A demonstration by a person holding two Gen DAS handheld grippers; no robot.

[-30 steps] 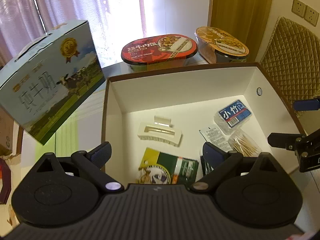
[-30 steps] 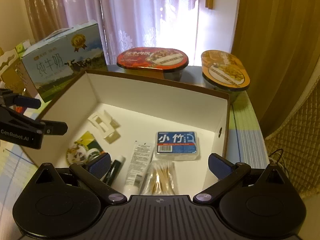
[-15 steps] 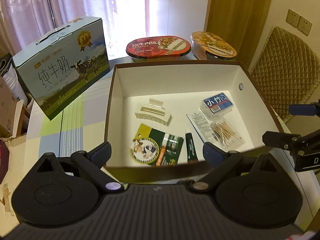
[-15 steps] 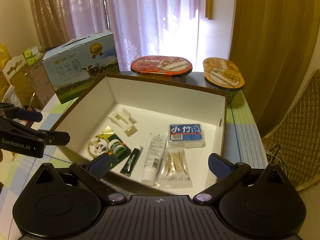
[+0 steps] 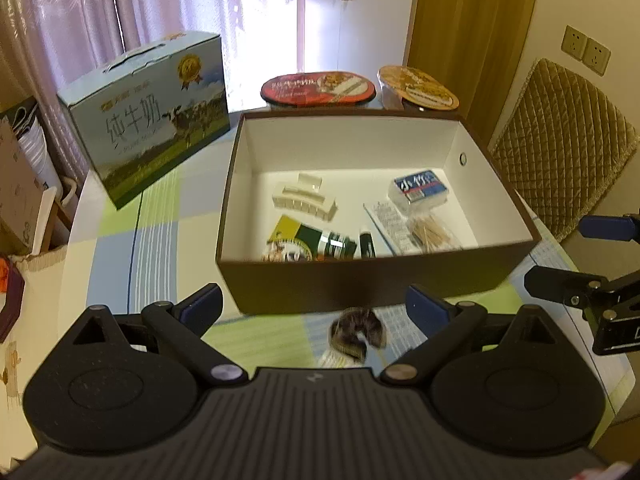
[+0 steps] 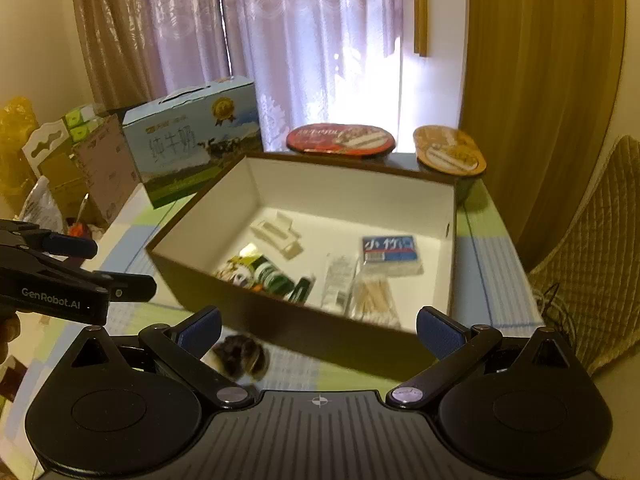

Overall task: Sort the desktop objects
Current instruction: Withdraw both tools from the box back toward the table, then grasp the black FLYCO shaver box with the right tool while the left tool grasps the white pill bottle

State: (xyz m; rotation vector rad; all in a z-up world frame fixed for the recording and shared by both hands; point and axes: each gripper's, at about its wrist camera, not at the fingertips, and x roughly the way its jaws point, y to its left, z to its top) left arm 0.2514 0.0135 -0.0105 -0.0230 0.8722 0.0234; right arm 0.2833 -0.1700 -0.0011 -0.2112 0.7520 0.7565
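- Step in hand, as judged: between placements. Both tools hang short of the brown box (image 5: 376, 280), over the checked tablecloth (image 5: 132, 248).
- Left gripper (image 5: 314, 306): jaws spread wide, nothing held. Right gripper (image 6: 318, 330): likewise wide apart and empty.
- Outstanding item: one dark hair scrunchie (image 5: 356, 332) on the cloth, just outside the box's near wall, between the left gripper's fingers in that view.
- Next move, as judged: descend, close on the scrunchie, lift over the wall.
- Box contents counted: one hair claw (image 5: 304, 198), one green packet (image 5: 310, 240), one small dark tube (image 5: 367, 243), one white tube (image 6: 338, 280), one cotton swab bag (image 5: 430, 232), one blue-labelled case (image 5: 420, 188).
- Beyond the box: one milk carton (image 5: 148, 120), two instant-meal bowls (image 5: 318, 88).
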